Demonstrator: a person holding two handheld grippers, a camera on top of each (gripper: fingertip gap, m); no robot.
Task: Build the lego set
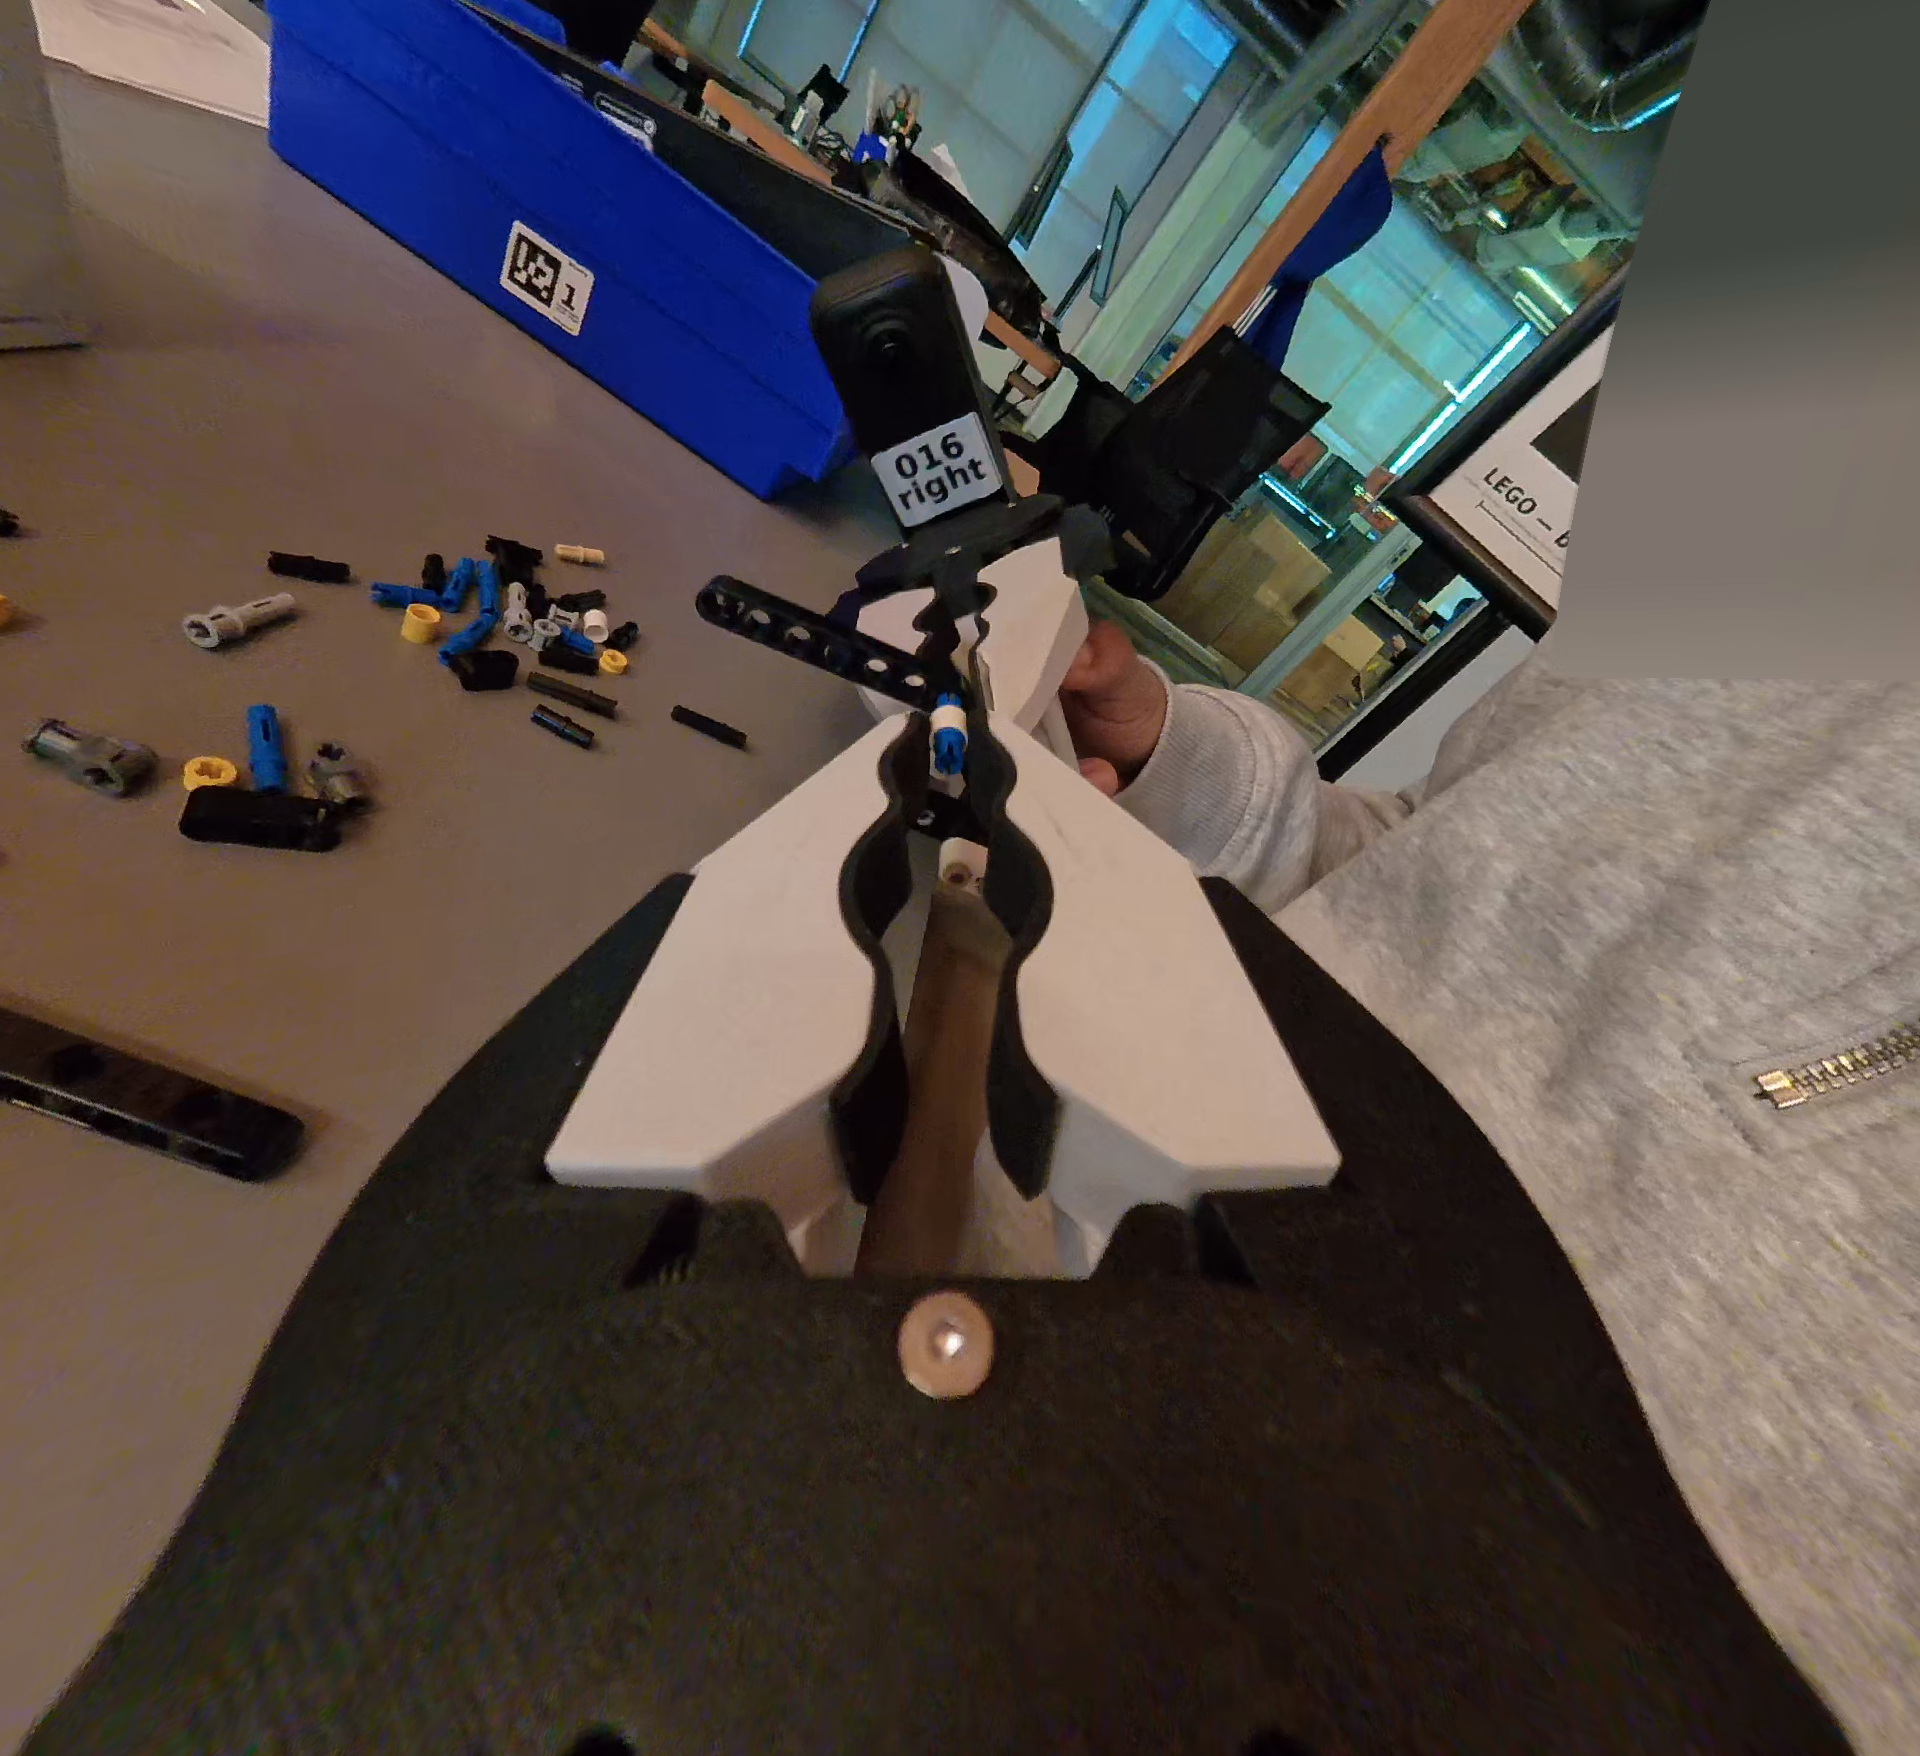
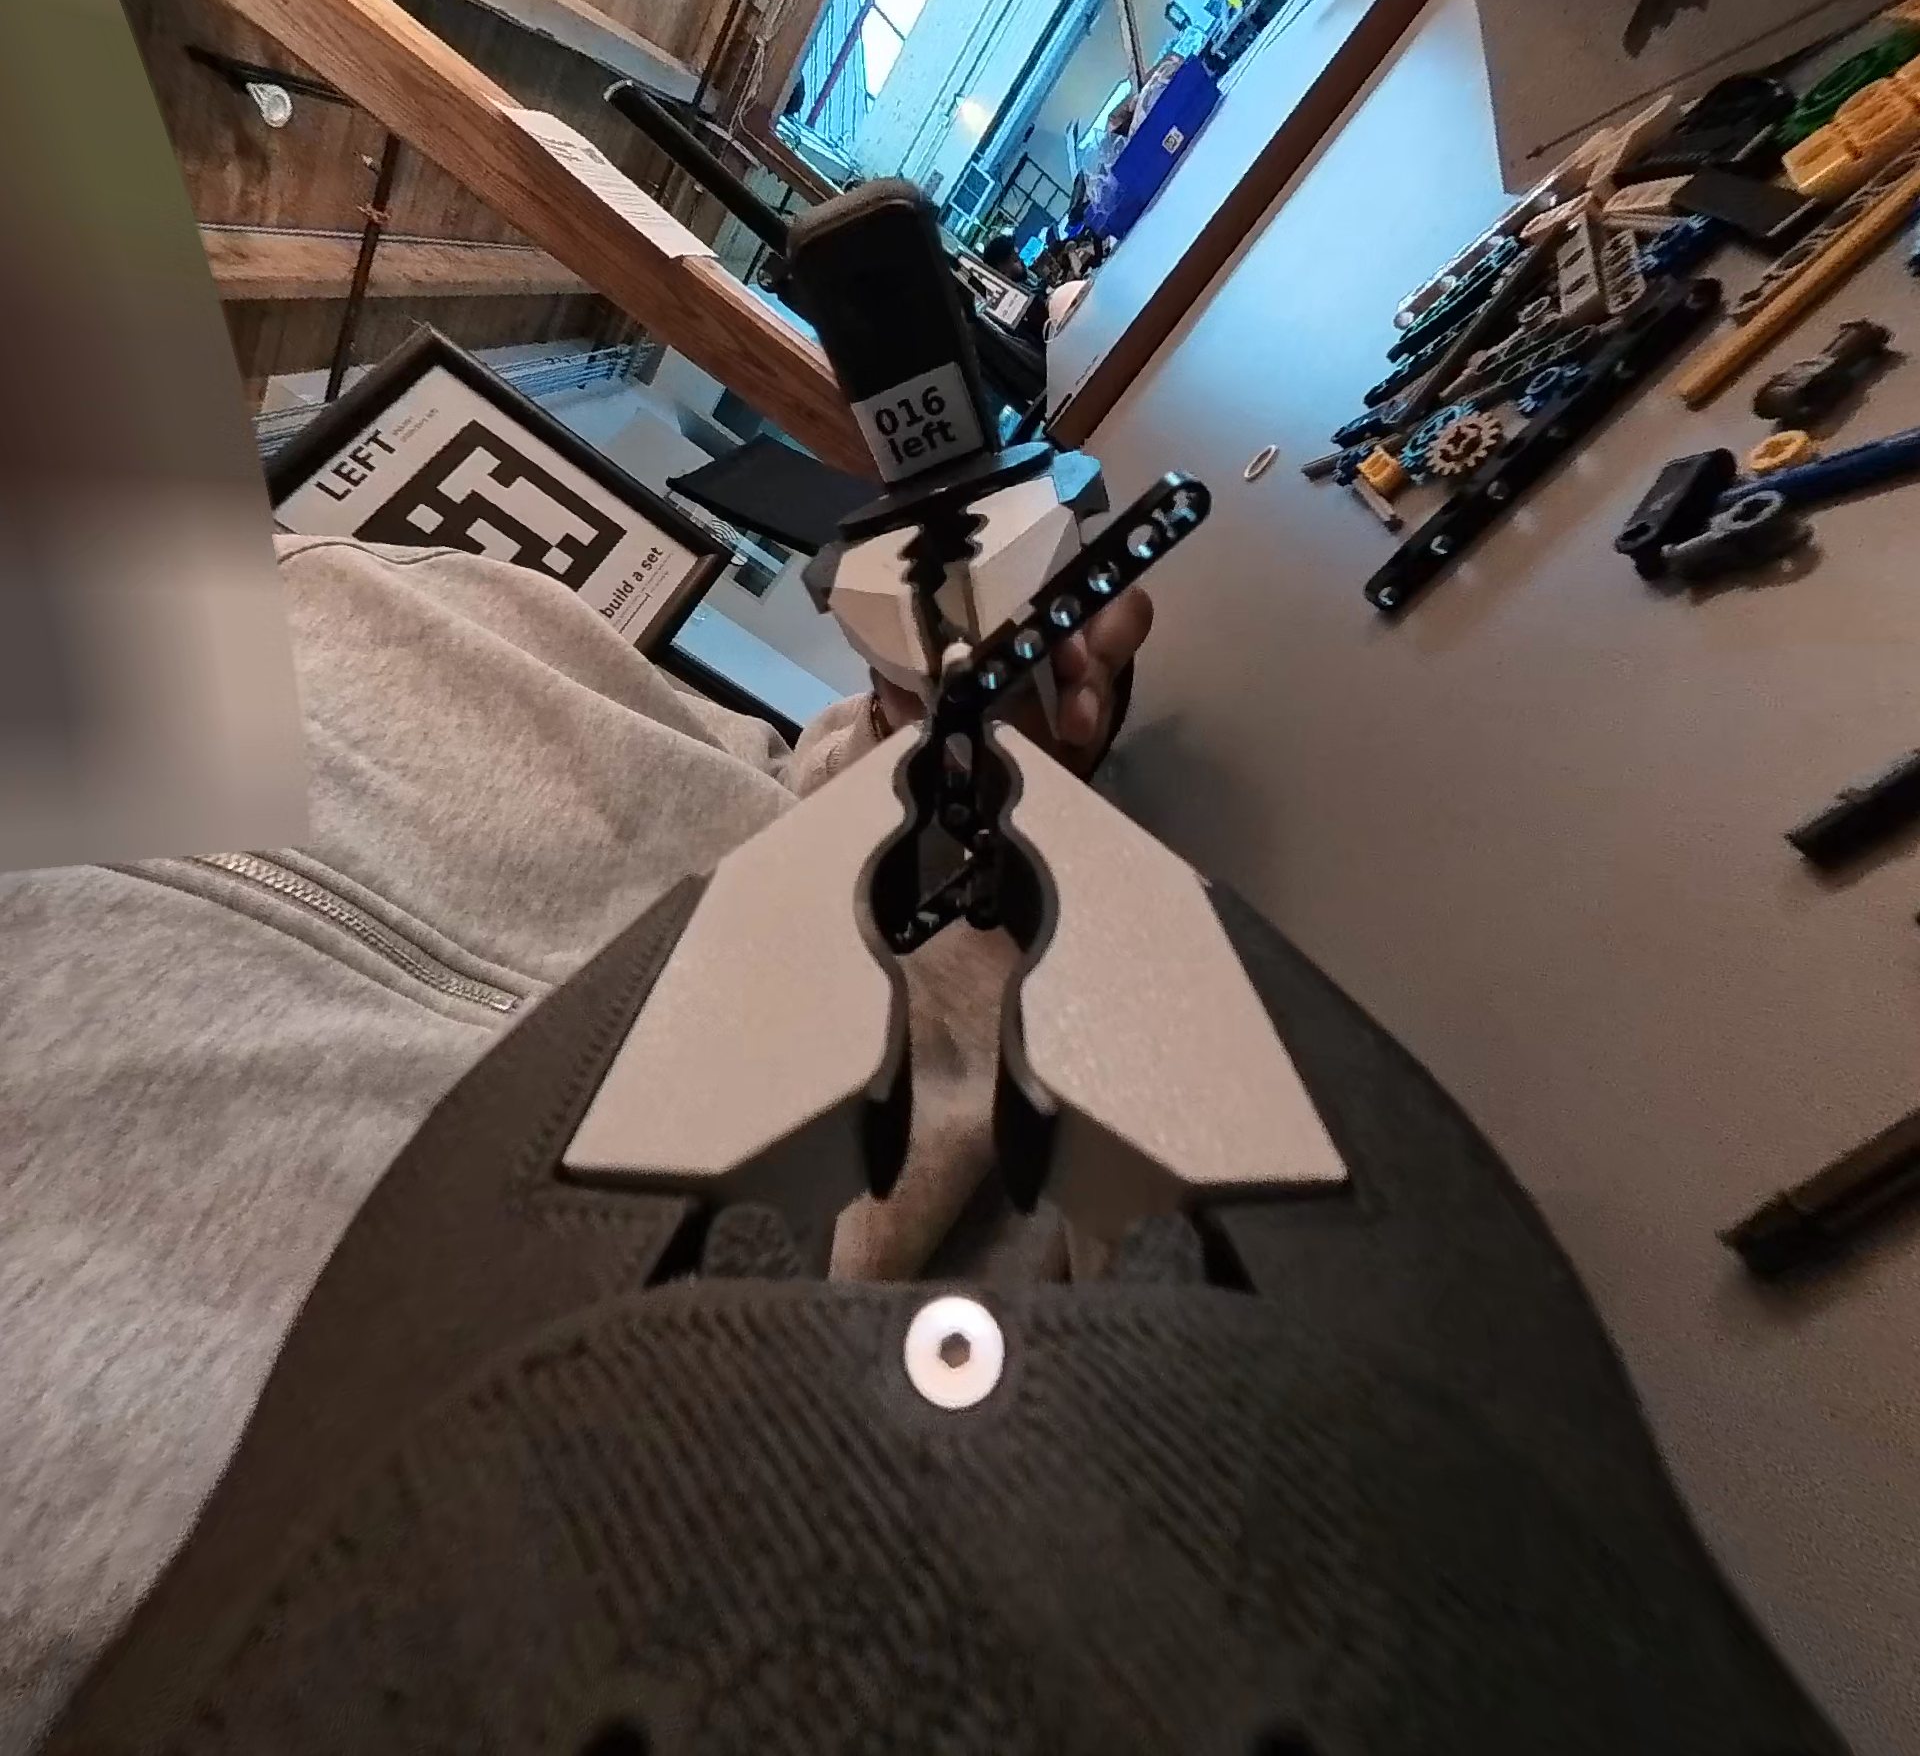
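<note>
A blue-and-white pin (image 1: pixel 948 738) is gripped at the tips of the left gripper (image 1: pixel 951 750); a black holed beam (image 2: pixel 1081 610) is clamped crosswise between the fingers of the right gripper (image 2: pixel 961 771).

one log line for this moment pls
left gripper: shut on blue pin | right gripper: shut on black beam | mating midair

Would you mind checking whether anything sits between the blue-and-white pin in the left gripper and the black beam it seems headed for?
Nothing visible does: the blue-and-white pin sits right beside the black beam held in the right gripper.
</note>
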